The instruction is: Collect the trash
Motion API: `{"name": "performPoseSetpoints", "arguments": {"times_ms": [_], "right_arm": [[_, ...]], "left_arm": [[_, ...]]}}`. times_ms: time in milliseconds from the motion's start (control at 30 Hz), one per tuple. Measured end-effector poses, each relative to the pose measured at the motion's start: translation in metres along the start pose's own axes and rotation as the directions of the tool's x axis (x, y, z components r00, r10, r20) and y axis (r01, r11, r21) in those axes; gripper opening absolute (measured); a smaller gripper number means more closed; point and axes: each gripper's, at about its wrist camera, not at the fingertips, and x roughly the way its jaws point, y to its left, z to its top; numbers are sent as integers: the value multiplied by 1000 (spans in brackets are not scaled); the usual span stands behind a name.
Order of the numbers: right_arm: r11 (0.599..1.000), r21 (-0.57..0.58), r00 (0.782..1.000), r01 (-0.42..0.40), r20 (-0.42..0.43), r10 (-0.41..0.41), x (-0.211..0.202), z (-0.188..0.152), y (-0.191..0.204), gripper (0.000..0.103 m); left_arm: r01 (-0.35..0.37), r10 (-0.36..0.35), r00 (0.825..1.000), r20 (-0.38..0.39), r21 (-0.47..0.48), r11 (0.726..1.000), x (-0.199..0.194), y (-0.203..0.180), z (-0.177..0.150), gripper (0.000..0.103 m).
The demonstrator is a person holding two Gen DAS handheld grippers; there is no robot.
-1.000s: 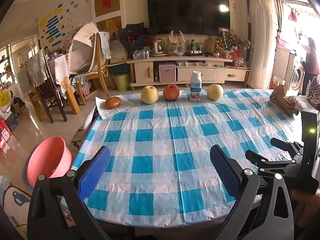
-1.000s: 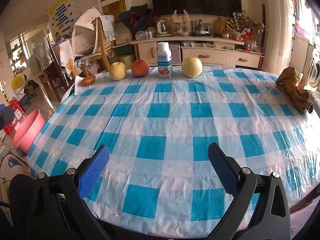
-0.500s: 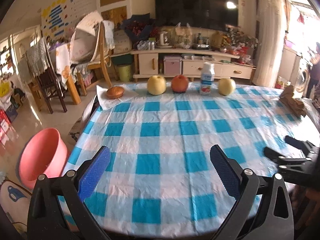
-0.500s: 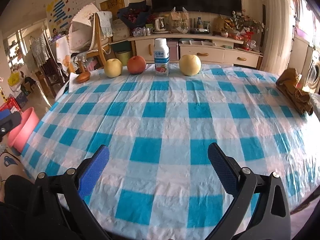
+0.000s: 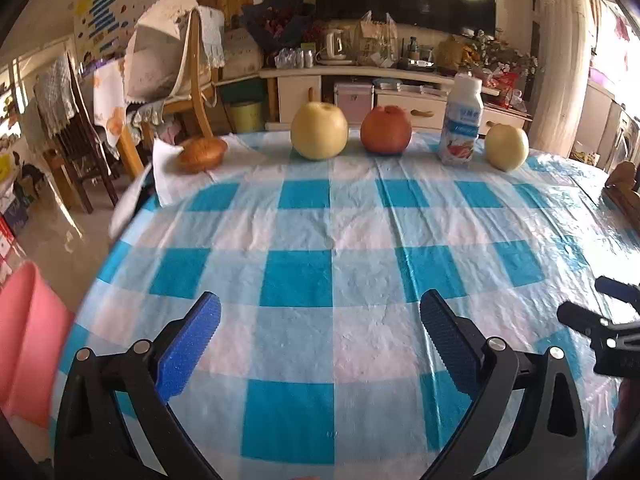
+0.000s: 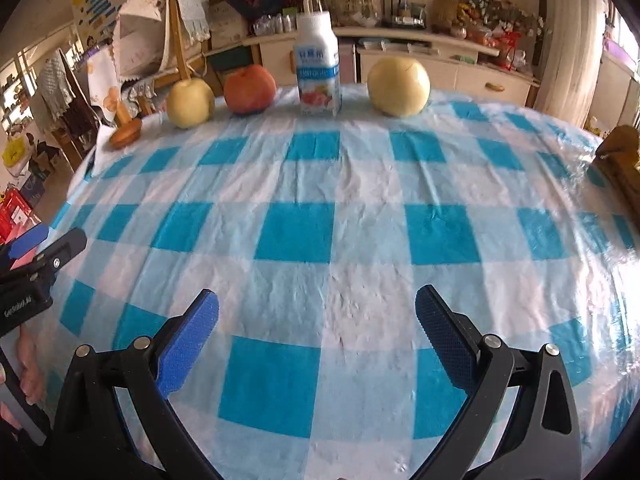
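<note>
Checked tablecloth (image 5: 296,276) fills the left wrist view, where the left gripper (image 5: 320,330) hovers with its blue-padded fingers (image 5: 190,346) spread wide and empty, while along the far edge stand a bun on a white napkin (image 5: 202,154), a yellow pear (image 5: 319,131), a red apple (image 5: 386,130), a milk bottle (image 5: 460,120) and a second pear (image 5: 507,147), with a pink basin (image 5: 24,340) off the table's left side. From the right wrist view the right gripper (image 6: 318,322) also hangs over the cloth with fingers apart and nothing between them, the bottle (image 6: 318,74) upright near the far edge between apple (image 6: 250,89) and pear (image 6: 399,87), and a brown, perhaps crumpled-paper lump (image 6: 620,160) lies blurred at the right rim.
</note>
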Motion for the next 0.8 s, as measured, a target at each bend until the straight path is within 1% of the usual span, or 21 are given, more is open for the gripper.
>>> {"name": "performPoseSetpoints", "arguments": {"times_ms": [67,100,133,200,233,300,367,433,800], "right_arm": [[1000,12,1000,8,-15,-8,5,-3,-3,99],[1000,12,1000,13,-19,-13,7,-4,-5,99],[1000,12,1000,20,-23,-20,9,-4,-6,99],[999,14,999,43,-32,-43,13,-7,-9,99],[999,7,998,53,-24,-52,13,-8,-8,99],[996,-33,996,88,-22,-88,17,-10,-3,99],[995,-39,996,89,-15,-89,17,-10,-3,99],[996,-35,996,85,-17,-85,17,-10,-5,99],[996,-35,996,84,-17,-85,17,-10,-5,99]], "left_arm": [[7,-7,1000,-23,-11,1000,10,1,-6,99],[5,-5,999,-51,-10,1000,17,-1,-8,99],[2,-3,998,-66,-3,1000,21,-2,-10,99],[-11,13,998,-68,22,1000,24,-5,-12,99],[-12,15,997,-81,34,999,26,-7,-13,99],[-4,10,992,-125,49,999,33,-9,-14,99],[-2,9,984,-176,40,999,42,-6,-15,99],[39,-40,981,-190,-6,999,44,2,-15,99],[34,-34,981,-190,-6,999,45,1,-16,100]]}}
